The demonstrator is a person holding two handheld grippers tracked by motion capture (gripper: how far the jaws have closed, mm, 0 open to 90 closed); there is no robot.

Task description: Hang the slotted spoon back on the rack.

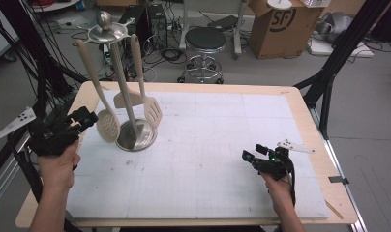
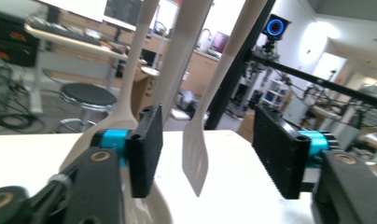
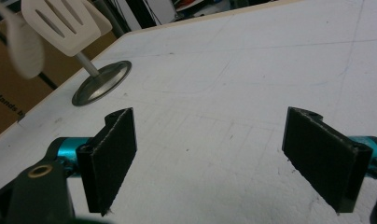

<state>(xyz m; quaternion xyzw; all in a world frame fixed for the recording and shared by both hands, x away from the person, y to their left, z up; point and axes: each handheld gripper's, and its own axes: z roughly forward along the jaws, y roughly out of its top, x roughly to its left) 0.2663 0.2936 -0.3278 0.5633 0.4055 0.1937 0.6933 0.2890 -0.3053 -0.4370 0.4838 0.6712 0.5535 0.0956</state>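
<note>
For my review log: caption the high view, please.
Left tool open beside the skimmer hanging on the metal rack; right tool open.

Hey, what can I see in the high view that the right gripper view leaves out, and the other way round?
The high view alone takes in the top of the metal utensil stand, the long handles hanging from it, the perforated spoon beside the left tool, the person's forearms, and the stool beyond the table.

The right gripper view alone gives a close look at the right tool: its black pads stand wide apart with nothing between them.

Both share the white table top, the stand's round base and the slotted spatula.
</note>
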